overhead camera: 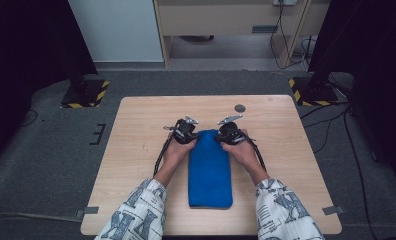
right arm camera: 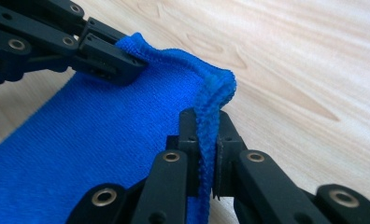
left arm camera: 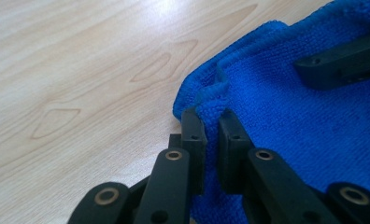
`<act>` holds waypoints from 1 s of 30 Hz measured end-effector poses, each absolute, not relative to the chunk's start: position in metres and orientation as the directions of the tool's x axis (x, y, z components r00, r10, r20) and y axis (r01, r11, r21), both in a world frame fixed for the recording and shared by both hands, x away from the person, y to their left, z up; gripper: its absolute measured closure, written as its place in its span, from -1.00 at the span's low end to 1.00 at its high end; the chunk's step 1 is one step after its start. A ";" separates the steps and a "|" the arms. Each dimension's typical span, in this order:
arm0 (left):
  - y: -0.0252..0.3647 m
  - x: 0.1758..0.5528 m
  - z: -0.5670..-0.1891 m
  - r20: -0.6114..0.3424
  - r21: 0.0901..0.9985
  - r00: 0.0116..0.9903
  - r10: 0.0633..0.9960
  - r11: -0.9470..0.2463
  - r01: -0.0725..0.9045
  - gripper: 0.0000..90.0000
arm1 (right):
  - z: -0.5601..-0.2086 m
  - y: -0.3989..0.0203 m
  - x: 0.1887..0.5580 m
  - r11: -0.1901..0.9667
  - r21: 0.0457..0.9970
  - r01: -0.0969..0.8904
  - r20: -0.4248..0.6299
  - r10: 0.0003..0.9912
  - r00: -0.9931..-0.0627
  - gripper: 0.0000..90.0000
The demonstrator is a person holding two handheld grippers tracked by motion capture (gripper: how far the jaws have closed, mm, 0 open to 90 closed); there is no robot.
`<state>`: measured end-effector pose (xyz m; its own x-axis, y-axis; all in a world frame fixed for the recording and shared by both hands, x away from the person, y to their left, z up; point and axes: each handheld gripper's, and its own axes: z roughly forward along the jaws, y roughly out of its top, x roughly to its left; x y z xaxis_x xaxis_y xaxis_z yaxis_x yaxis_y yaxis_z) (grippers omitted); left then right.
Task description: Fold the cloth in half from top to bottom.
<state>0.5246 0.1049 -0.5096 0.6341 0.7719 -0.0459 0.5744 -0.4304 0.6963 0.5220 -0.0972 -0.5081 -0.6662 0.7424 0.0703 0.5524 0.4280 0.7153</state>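
Note:
A blue cloth, folded into a long strip, lies on the wooden table and runs from the near edge toward the middle. My left gripper is at the strip's far left corner. Its jaws are shut on the cloth's hemmed edge. My right gripper is at the far right corner. In the right gripper view, this gripper pinches a raised ridge of the cloth. The left gripper grips the opposite corner there.
A small dark round mark sits on the table beyond the grippers. Two stand bases with yellow-black stripes flank the table's far corners on the grey floor. Cables run along the right side.

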 end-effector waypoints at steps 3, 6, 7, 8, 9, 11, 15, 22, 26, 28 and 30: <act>0.107 0.519 -0.501 -0.048 0.714 0.626 0.778 -0.412 0.566 0.84 | -0.499 -0.096 0.516 0.429 0.731 0.530 0.057 0.736 -0.675 0.89; 0.107 0.511 -0.490 -0.041 0.730 0.625 0.779 -0.404 0.551 0.84 | -0.489 -0.095 0.508 0.425 0.746 0.512 0.048 0.733 -0.679 0.89; 0.106 0.508 -0.487 -0.039 0.734 0.625 0.779 -0.402 0.547 0.84 | -0.486 -0.094 0.505 0.426 0.749 0.507 0.044 0.731 -0.680 0.89; 0.107 0.503 -0.480 -0.032 0.744 0.626 0.779 -0.400 0.536 0.85 | -0.481 -0.094 0.500 0.427 0.755 0.498 0.035 0.732 -0.680 0.89; 0.107 0.503 -0.480 -0.032 0.744 0.626 0.779 -0.400 0.536 0.85 | -0.481 -0.094 0.500 0.427 0.755 0.498 0.035 0.732 -0.680 0.89; 0.108 0.498 -0.475 -0.027 0.752 0.627 0.778 -0.398 0.525 0.85 | -0.476 -0.095 0.496 0.427 0.759 0.493 0.029 0.733 -0.680 0.89; 0.110 0.493 -0.469 -0.024 0.761 0.631 0.775 -0.395 0.514 0.87 | -0.472 -0.098 0.486 0.417 0.770 0.483 0.032 0.730 -0.682 0.90; 0.110 0.492 -0.467 -0.020 0.775 0.636 0.772 -0.390 0.498 0.88 | -0.470 -0.104 0.484 0.400 0.784 0.475 0.039 0.732 -0.680 0.90; 0.111 0.492 -0.467 -0.019 0.781 0.634 0.773 -0.385 0.492 0.88 | -0.465 -0.105 0.485 0.393 0.791 0.469 0.043 0.729 -0.683 0.90; 0.111 0.492 -0.467 -0.021 0.782 0.632 0.775 -0.381 0.493 0.88 | -0.465 -0.105 0.485 0.394 0.792 0.467 0.040 0.729 -0.683 0.89; 0.112 0.491 -0.466 -0.018 0.784 0.633 0.774 -0.381 0.489 0.88 | -0.464 -0.105 0.484 0.398 0.790 0.465 0.037 0.727 -0.686 0.90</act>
<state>0.4911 0.1116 -0.4655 0.6327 0.7741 -0.0181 0.4891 -0.3814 0.7845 0.4841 -0.1046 -0.4643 -0.6855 0.7271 0.0371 0.4654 0.3984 0.7903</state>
